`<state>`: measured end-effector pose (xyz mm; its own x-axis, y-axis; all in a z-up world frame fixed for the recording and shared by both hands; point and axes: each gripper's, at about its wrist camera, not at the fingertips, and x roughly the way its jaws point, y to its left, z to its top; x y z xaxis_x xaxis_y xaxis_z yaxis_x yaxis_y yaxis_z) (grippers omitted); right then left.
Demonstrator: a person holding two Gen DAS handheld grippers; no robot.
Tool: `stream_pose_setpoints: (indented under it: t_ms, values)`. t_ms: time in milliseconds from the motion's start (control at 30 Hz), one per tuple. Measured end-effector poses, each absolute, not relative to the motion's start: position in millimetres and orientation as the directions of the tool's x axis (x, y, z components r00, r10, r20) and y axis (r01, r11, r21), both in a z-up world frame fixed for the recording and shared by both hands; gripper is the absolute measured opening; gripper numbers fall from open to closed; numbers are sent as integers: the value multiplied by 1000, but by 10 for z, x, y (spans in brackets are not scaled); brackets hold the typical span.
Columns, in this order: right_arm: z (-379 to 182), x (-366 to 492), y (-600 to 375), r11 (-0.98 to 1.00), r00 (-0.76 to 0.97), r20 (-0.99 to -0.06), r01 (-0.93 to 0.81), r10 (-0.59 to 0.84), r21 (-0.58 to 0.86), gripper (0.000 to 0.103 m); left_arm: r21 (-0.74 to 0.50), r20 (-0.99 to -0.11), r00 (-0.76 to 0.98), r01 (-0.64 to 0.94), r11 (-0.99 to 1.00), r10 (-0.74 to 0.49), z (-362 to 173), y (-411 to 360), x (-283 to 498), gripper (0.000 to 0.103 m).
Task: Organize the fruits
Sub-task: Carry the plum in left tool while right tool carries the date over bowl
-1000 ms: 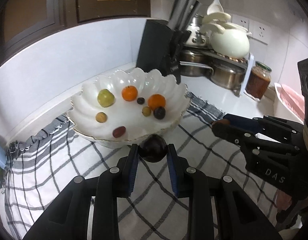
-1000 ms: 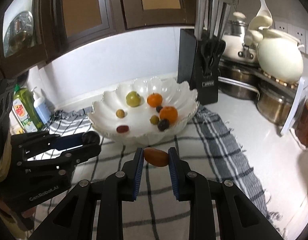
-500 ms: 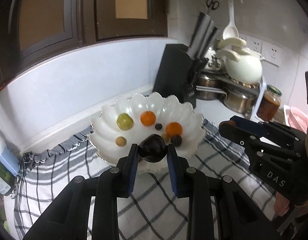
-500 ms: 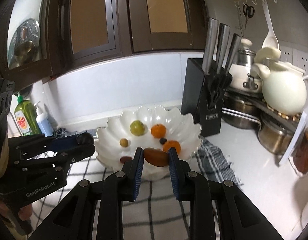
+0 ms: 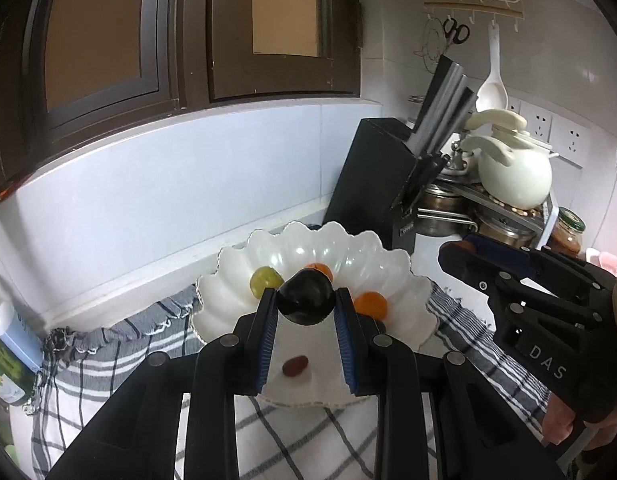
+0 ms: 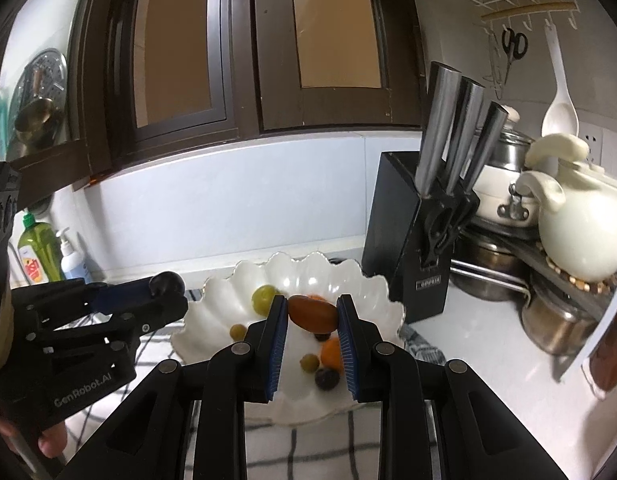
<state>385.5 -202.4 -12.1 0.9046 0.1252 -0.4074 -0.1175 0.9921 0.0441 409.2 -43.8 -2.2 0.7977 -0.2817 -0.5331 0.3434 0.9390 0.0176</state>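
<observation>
Fruits [image 6: 313, 313]: two gripped, seven bowled

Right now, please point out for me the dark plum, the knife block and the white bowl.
dark plum [image 5: 306, 298], left wrist view, middle of its round front.
knife block [image 6: 408, 236], right wrist view, black front face.
white bowl [image 5: 228, 296], left wrist view, bare inner wall on the left.

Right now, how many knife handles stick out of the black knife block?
3, side by side at the top of the knife block: left handle, middle handle, right handle. None seems hidden.
</observation>
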Motion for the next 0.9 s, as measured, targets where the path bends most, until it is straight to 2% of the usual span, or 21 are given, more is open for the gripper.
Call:
stream_pose_setpoints:
  t_ms: [433,900]
  values:
    - [-242,4464,-1972,992,875,-472,-125,106,-8,27,15,-567,787,303,953,-241,-124,-478,4565,29]
    - [-509,5048,-1978,992,808,-582,-127,91,-22,27,2,-657,721,296,955,-221,-422,-559,5052,29]
